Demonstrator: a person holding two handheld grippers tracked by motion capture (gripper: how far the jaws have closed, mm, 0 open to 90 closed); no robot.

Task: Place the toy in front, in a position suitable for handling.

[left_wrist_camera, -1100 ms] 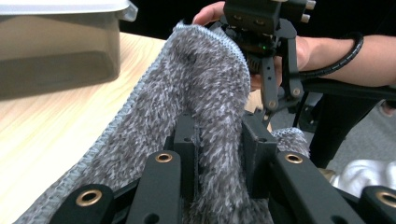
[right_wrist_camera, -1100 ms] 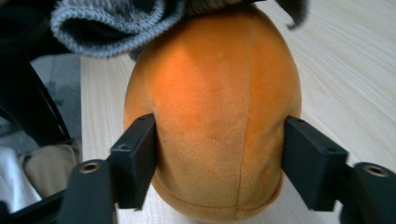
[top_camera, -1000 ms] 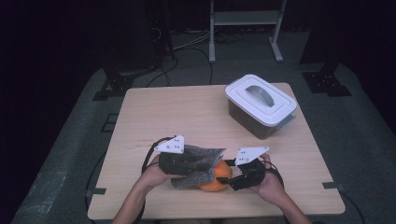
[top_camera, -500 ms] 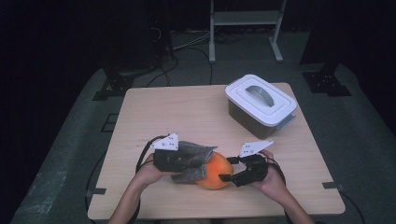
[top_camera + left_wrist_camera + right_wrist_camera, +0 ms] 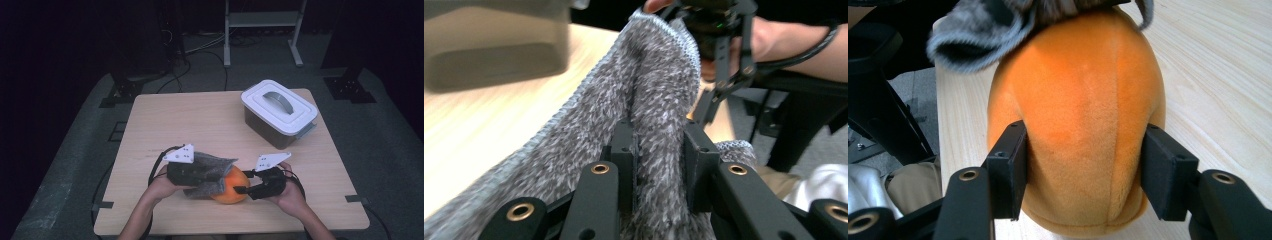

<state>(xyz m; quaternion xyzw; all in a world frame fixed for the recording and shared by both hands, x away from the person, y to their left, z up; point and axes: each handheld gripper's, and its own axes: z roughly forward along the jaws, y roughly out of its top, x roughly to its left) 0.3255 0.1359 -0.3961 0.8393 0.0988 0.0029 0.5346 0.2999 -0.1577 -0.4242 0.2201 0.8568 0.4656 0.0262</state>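
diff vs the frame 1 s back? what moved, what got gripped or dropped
The grey fuzzy cloth, pinched in the left gripper, has slid left, uncovering more of the orange plush ball. The right gripper has just been closing around the ball; its fingers now press its sides. The lidded white container and table are unchanged.

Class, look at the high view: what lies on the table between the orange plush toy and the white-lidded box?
Nothing: in the high view, bare wooden table separates the orange plush toy from the white-lidded box.
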